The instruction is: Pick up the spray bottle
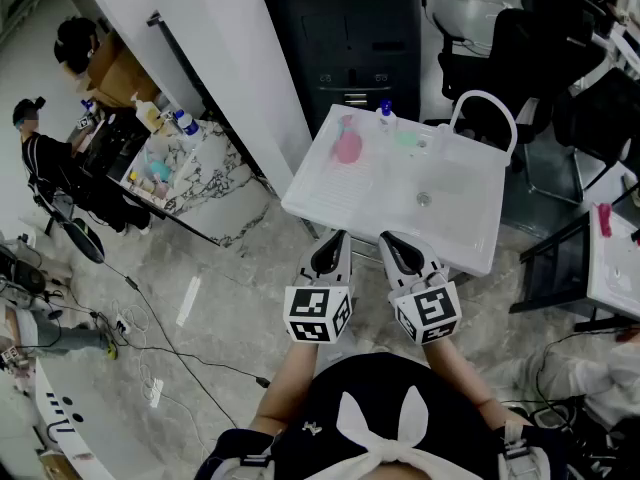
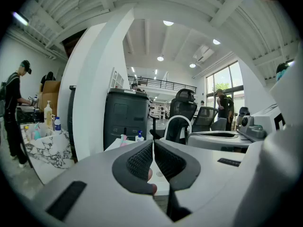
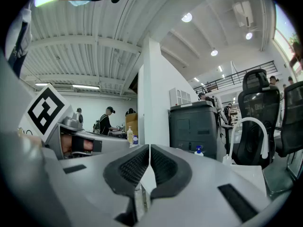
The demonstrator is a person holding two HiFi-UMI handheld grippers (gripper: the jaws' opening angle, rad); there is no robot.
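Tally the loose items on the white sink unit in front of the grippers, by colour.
Pink item: 1
Blue-topped bottle: 1
Pale green item, too blurred to name: 1
Total: 3

Two hand-held grippers (image 1: 333,243) (image 1: 395,243); two bottles (image 1: 385,114) (image 1: 347,147) on one white table (image 1: 450,218).

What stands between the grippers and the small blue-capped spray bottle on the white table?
Nothing visible does. Bare white table top separates the left gripper and right gripper from the small blue-capped spray bottle; a blurred pink object lies just left of that path.
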